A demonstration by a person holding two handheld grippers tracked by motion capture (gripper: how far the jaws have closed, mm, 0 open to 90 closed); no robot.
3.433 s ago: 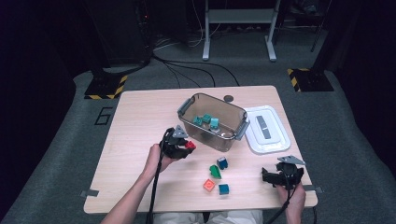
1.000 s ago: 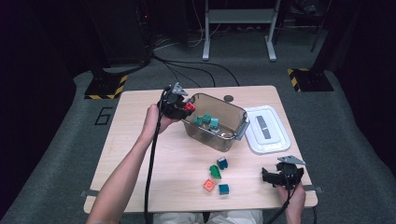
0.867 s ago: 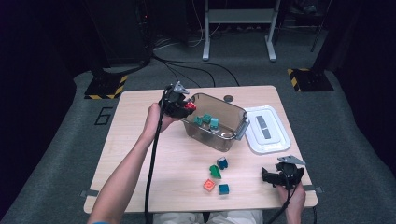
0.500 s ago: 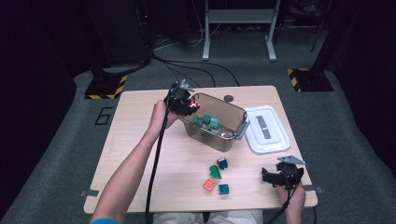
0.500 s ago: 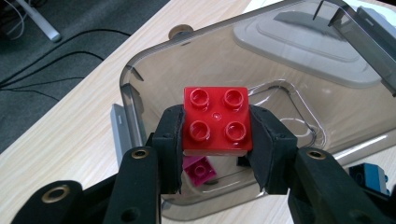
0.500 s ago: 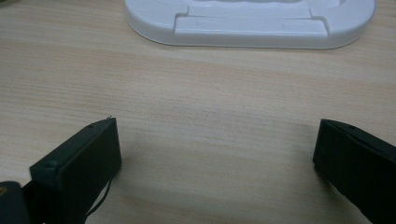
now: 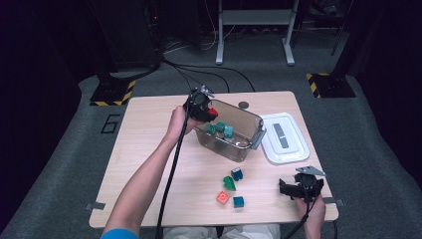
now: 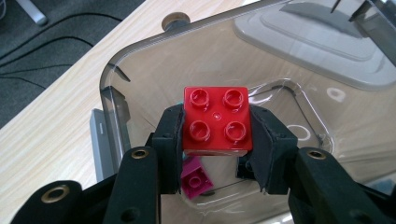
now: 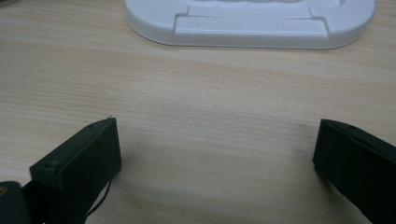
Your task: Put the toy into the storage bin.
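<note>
In the high view, the left gripper (image 7: 201, 105) is held over the near-left corner of a clear bin (image 7: 234, 132) on the desk (image 7: 149, 149), with a red brick (image 7: 212, 112) clamped in its jaws just above the rim. Teal bricks (image 7: 222, 129) are seen inside the bin. A white lid (image 7: 283, 138) lies just beside the bin on its right. Four loose bricks are scattered on the desk nearer the person: one blue (image 7: 237, 174), one green (image 7: 229, 182), one orange (image 7: 222, 198) and one teal (image 7: 239, 201). The right gripper (image 7: 301, 188) rests at the desk's near right corner, well apart from the bin.

In the left gripper view, the red brick (image 8: 216, 120) is gripped studs-up between the two pads, over the bin's (image 8: 140, 70) open inside. A magenta brick (image 8: 196, 178) is seen on the bin floor below.

In the right gripper view, the jaws are spread wide with nothing between them, over bare desk (image 9: 210, 102); the lid (image 9: 252, 23) lies beyond.
</note>
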